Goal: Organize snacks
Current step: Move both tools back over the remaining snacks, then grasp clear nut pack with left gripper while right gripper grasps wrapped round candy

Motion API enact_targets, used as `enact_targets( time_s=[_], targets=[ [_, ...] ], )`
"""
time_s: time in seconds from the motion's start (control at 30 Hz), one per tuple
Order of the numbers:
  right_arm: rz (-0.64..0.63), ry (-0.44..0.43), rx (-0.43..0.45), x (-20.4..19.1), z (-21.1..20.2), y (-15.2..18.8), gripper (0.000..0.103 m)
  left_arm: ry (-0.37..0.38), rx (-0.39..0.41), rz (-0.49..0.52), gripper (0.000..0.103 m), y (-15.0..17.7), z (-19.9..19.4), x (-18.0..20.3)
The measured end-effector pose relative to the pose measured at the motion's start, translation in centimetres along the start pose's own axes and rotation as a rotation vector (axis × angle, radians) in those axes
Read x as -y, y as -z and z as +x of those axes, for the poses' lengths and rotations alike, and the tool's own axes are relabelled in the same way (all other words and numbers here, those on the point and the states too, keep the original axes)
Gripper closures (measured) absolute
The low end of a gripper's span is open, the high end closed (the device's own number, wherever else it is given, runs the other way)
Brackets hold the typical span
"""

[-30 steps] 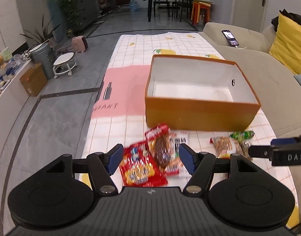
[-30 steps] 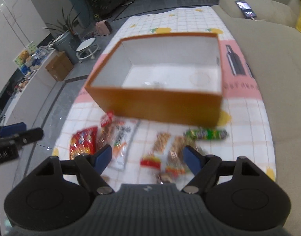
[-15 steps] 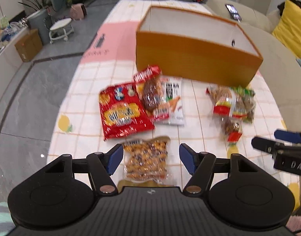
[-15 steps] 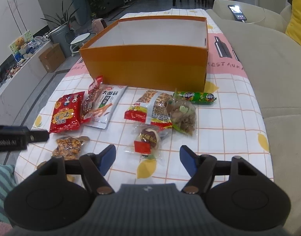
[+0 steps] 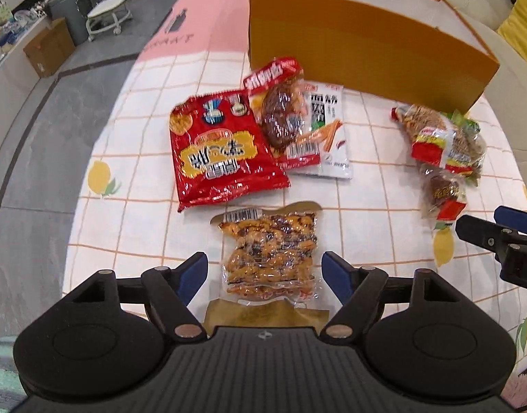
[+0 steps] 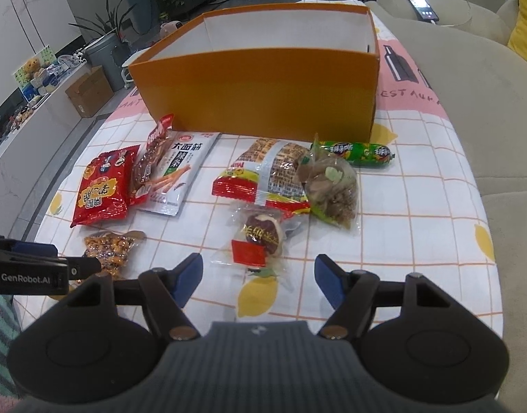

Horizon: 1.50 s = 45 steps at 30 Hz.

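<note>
Both dropped toward desk (image 5: 132, 234). Left claw (image 5: 265, 270) just widened, now apart astride peanut pack (image 5: 270, 254), not gripping. Right claw (image 6: 258, 275) apart, empty, above date pack (image 6: 260, 237). Orange box (image 6: 263, 93) beyond, snacks outside it; first pickups likely next.

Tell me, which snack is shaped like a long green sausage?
The green sausage stick, lying on the tablecloth right in front of the orange box, at its right end. All the other snacks are flat or lumpy packets; this one is a round green tube.
</note>
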State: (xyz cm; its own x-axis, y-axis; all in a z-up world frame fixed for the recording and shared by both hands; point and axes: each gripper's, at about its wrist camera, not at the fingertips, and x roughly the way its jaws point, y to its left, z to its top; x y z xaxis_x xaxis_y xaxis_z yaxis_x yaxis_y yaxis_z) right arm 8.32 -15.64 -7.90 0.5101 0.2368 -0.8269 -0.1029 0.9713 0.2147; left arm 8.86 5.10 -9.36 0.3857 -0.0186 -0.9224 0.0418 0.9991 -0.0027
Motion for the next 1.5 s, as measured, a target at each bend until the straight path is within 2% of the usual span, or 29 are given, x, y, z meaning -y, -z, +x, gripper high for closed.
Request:
enact_targets(
  time_s=[0.2,0.37,0.53,0.7,0.83,1.0,1.23,1.5],
  targets=[
    [0.002,-0.002,-0.017,-0.1,1.2,-0.1,0.033,0.015,-0.032,0.007,0.014,-0.2,1.4,0.3],
    [0.003,-0.005,-0.025,-0.1,2.0,-0.4,0.033,-0.009,-0.048,0.008,0.014,-0.3,2.5,0.4],
    [0.008,-0.015,-0.027,-0.1,3.0,-0.5,0.033,-0.013,-0.064,0.002,0.01,-0.4,3.5,0.5],
    [0.014,-0.014,-0.028,0.1,3.8,-0.7,0.034,-0.015,-0.039,0.021,0.009,-0.2,3.5,0.8],
    [0.017,-0.015,-0.02,0.2,4.2,-0.8,0.04,-0.007,-0.024,0.005,0.017,-0.2,3.4,0.7],
    [0.002,-0.022,-0.014,0.0,4.4,-0.8,0.053,-0.004,-0.001,0.016,0.02,0.0,3.2,0.7],
    [-0.027,-0.021,0.003,-0.1,3.9,-0.6,0.059,0.012,0.014,-0.023,0.025,0.1,2.7,0.1],
    [-0.036,-0.032,-0.02,-0.2,2.9,-0.2,0.062,0.037,0.033,-0.019,0.026,0.6,1.0,0.4]
  ],
)
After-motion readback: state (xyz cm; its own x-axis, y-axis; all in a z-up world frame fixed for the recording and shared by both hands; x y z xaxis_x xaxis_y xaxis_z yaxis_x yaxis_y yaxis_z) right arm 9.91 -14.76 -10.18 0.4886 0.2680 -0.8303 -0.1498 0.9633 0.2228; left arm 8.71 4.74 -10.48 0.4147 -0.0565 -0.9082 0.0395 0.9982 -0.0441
